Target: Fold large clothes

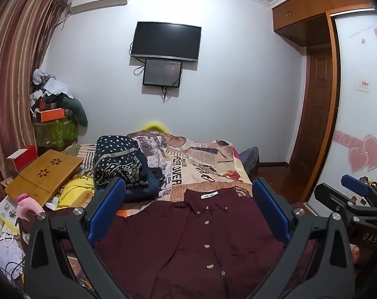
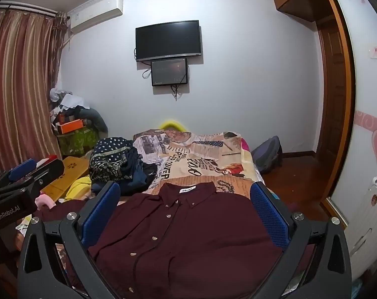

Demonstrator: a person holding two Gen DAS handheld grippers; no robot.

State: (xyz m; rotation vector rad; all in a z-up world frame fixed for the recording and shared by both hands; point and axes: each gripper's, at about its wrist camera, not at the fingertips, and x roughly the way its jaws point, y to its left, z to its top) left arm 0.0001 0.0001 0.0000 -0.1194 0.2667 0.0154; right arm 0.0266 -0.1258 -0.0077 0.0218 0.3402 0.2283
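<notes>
A maroon button-up shirt lay spread flat, front side up and buttoned, on the near part of the bed, with its collar and white neck label pointing toward the far wall. The left gripper was held above the shirt with its blue-padded fingers spread wide apart and holding nothing. The right gripper was held beside it over the same garment, its fingers likewise spread wide and empty. Beyond the collar, the bed carried a newspaper-print blanket. A pile of dark patterned clothes sat on the bed to the left of the collar. A wooden lap desk rested at the left of the pile. A television was mounted on the far wall, with a smaller screen just below it. Striped curtains hung at the left, and a wooden wardrobe stood at the right.
</notes>
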